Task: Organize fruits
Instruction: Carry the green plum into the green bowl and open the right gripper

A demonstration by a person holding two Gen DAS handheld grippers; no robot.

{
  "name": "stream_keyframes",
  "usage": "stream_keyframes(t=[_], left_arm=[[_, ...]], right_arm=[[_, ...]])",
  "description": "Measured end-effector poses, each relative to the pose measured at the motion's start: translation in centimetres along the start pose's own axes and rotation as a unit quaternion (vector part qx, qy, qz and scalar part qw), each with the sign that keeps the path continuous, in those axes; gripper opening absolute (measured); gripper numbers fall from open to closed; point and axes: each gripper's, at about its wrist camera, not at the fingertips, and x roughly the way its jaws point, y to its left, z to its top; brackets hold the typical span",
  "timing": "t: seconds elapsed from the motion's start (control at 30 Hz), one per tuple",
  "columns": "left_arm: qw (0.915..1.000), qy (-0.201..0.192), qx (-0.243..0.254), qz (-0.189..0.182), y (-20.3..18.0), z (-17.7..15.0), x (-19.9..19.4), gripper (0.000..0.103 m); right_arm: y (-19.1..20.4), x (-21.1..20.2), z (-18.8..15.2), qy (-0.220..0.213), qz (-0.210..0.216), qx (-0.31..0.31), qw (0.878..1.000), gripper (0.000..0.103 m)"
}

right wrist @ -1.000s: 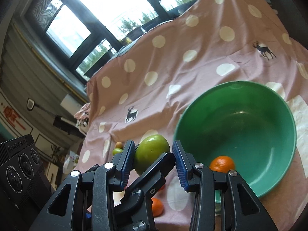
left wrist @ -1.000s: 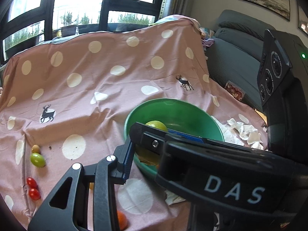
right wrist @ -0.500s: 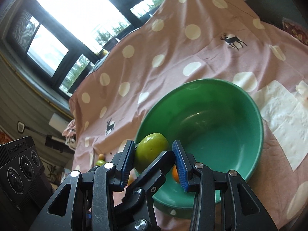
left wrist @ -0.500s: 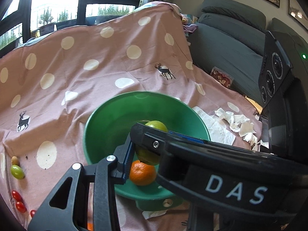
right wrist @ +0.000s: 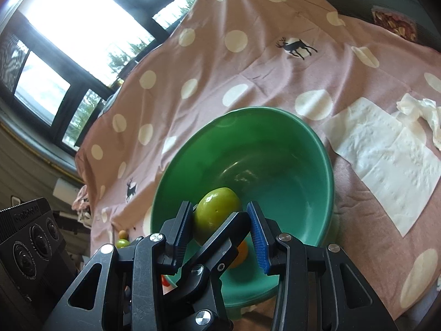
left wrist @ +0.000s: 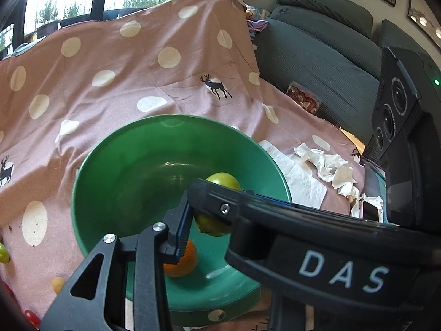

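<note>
A green bowl [left wrist: 110, 151] [right wrist: 325, 151] stands on the pink dotted cloth with an orange [left wrist: 182, 264] [right wrist: 239, 253] lying in it. My two grippers cross each other just above the bowl's inside, and a green fruit [left wrist: 223, 180] [right wrist: 217, 209] is pinched where they meet. In the right wrist view the fruit presses against the left pad of my right gripper [right wrist: 217, 215], with a finger of the left gripper [right wrist: 223, 237] across it. In the left wrist view my left gripper [left wrist: 212, 220] holds it too; its right finger is hidden behind the right gripper's body [left wrist: 275, 220].
Small green [left wrist: 2, 252] [right wrist: 122, 242], yellow [left wrist: 58, 284] and red [left wrist: 30, 315] fruits lie on the cloth left of the bowl. A flat napkin [left wrist: 306, 184] [right wrist: 386, 160] and crumpled tissues [left wrist: 330, 165] lie to its right. A grey sofa [left wrist: 317, 55] borders the cloth's right side.
Both grippers, still crossed on the green fruit, have moved from over the bowl's near-left rim to over its inside and sunk lower. The bowl now looks larger.
</note>
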Motion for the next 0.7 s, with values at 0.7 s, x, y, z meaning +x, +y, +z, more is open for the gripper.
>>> stream_keyframes(t=[0.7], left_arm=[[0.9986, 0.025, -0.023, -0.041, 0.8, -0.5, 1.5, 0.036]], right_arm=[[-0.2, 0.6, 0.0, 0.006, -0.057, 0.001, 0.998, 0.044]])
